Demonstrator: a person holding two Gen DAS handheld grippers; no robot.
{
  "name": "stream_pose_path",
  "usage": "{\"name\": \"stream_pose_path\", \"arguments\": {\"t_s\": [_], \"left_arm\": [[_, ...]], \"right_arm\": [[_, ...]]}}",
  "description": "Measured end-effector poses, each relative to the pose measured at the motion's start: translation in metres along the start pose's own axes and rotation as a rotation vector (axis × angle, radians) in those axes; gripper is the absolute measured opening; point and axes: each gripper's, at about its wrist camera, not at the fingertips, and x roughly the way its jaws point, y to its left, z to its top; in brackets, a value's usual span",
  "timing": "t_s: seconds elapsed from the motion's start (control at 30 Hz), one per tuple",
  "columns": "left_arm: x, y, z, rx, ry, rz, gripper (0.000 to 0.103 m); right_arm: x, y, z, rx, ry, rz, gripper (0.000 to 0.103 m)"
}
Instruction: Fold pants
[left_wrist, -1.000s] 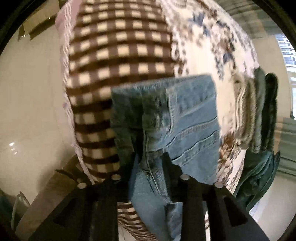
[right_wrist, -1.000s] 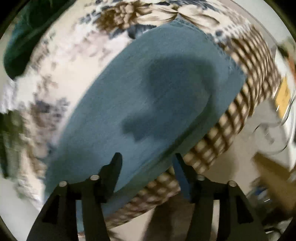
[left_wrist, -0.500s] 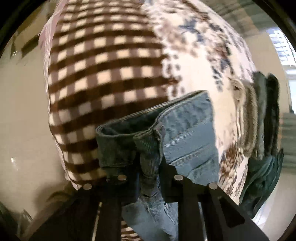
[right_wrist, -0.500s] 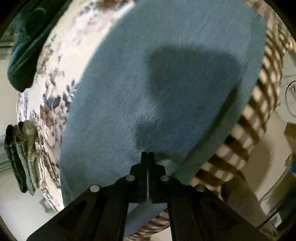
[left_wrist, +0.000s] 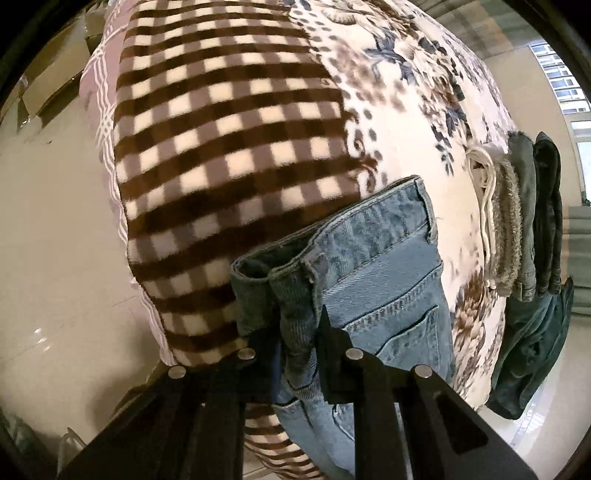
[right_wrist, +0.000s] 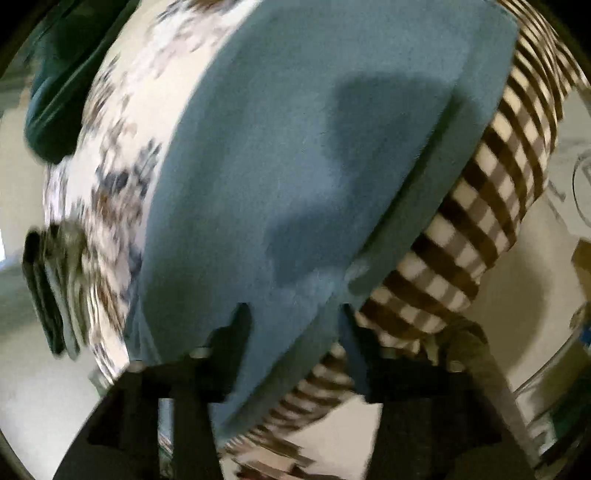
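Blue jeans (left_wrist: 384, 273) lie on a bed with a brown checked blanket (left_wrist: 221, 140) and a floral cover (left_wrist: 406, 85). My left gripper (left_wrist: 297, 332) is shut on the jeans' waistband, which bunches between the fingers, with a back pocket to the right. In the right wrist view the jeans (right_wrist: 295, 166) spread as a flat blue sheet across the bed. My right gripper (right_wrist: 295, 314) is open, its fingers either side of the blue cloth's near edge. The view is blurred.
A stack of folded clothes (left_wrist: 517, 214) sits at the bed's right edge, with a dark green garment (left_wrist: 532, 339) hanging below it. The same pile (right_wrist: 48, 288) and green garment (right_wrist: 62, 81) show at left in the right wrist view. Pale floor (left_wrist: 55, 240) surrounds the bed.
My left gripper has kept its hold on the waistband and drawn it back toward the near edge. My right gripper went from open to shut half a second ago and is open again.
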Motion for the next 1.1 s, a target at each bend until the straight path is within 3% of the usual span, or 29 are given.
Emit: {"name": "stream_pose_path", "arguments": {"t_s": [0.07,0.1,0.13,0.17,0.23,0.33,0.53,0.57,0.63,0.7,0.77,0.8,0.9,1.0,1.1], "left_arm": [[0.000,0.000,0.000,0.001,0.000,0.004,0.013],[0.001,-0.001,0.000,0.003,0.000,0.008,0.013],[0.001,-0.001,0.000,0.004,0.001,0.010,0.013],[0.001,-0.002,0.000,0.008,0.001,0.014,0.013],[-0.001,-0.004,-0.001,0.019,0.002,0.020,0.013],[-0.010,-0.008,-0.002,0.053,-0.005,0.028,0.013],[0.001,0.004,0.003,0.037,0.020,0.056,0.014],[0.006,0.006,0.005,0.030,0.031,0.065,0.016],[0.005,0.005,0.004,0.033,0.034,0.087,0.020],[-0.007,-0.004,-0.003,0.083,0.010,0.129,0.025],[-0.023,-0.018,-0.013,0.154,-0.028,0.163,0.031],[-0.030,-0.026,-0.018,0.195,-0.047,0.186,0.040],[-0.045,-0.065,-0.046,0.381,-0.115,0.282,0.084],[-0.039,-0.099,-0.072,0.508,-0.134,0.299,0.086],[-0.016,-0.133,-0.102,0.582,-0.079,0.275,0.086]], "right_arm": [[0.011,-0.007,0.008,0.057,-0.011,0.016,0.055],[0.014,-0.010,0.011,0.073,-0.022,0.023,0.048],[0.016,-0.011,0.012,0.082,-0.044,0.013,0.022],[0.015,-0.011,0.011,0.078,-0.082,-0.022,0.011],[0.013,-0.006,0.006,0.037,-0.109,-0.065,0.004],[-0.008,-0.001,-0.008,-0.047,-0.141,-0.099,0.004],[-0.004,-0.017,-0.012,-0.057,-0.073,-0.136,0.005],[0.005,-0.020,-0.005,-0.050,-0.037,-0.135,0.009],[0.011,-0.028,0.000,-0.043,0.015,-0.129,0.038],[0.002,-0.034,0.001,-0.058,0.017,-0.112,0.048],[-0.017,-0.041,0.003,-0.077,-0.008,-0.103,0.048],[-0.026,-0.044,0.006,-0.079,-0.029,-0.109,0.048],[-0.060,-0.061,0.026,-0.049,-0.105,-0.114,0.048],[-0.084,-0.080,0.058,-0.001,-0.165,-0.135,0.048],[-0.096,-0.098,0.092,0.051,-0.224,-0.153,0.049]]}}
